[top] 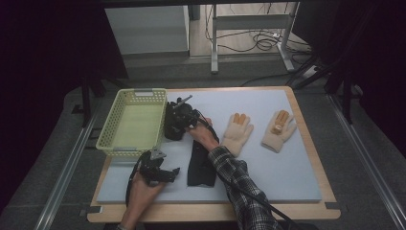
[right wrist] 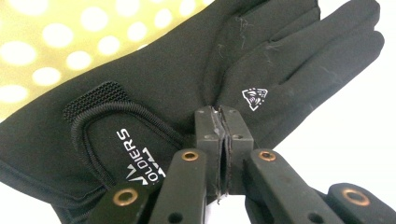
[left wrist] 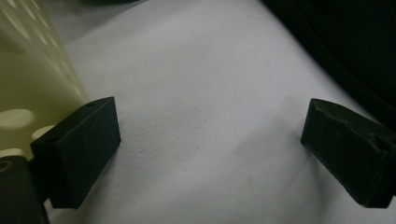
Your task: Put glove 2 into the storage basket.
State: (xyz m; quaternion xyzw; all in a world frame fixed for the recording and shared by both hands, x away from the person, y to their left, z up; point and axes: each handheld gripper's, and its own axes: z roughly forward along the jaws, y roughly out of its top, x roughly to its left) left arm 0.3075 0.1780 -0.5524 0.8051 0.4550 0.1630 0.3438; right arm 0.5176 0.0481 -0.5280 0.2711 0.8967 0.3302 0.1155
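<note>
A black glove (right wrist: 154,84) with white lettering lies on the pale mat beside the yellow basket (right wrist: 56,32). My right gripper (right wrist: 222,116) is shut, its tips pinching a fold of this glove's palm fabric. From above, that gripper (top: 176,125) sits over the glove (top: 172,133) right against the basket (top: 107,136). A second black glove (top: 201,165) lies flat under the right forearm. My left gripper (top: 171,175) rests near the mat's front left, open, with bare mat between its jaws (left wrist: 210,149).
Two cream knitted gloves (top: 237,130) (top: 279,130) lie palm up on the right half of the mat. The basket wall (left wrist: 28,84) stands close to the left gripper's left side, with black fabric (left wrist: 355,46) at its upper right. A wooden border (top: 311,143) frames the mat.
</note>
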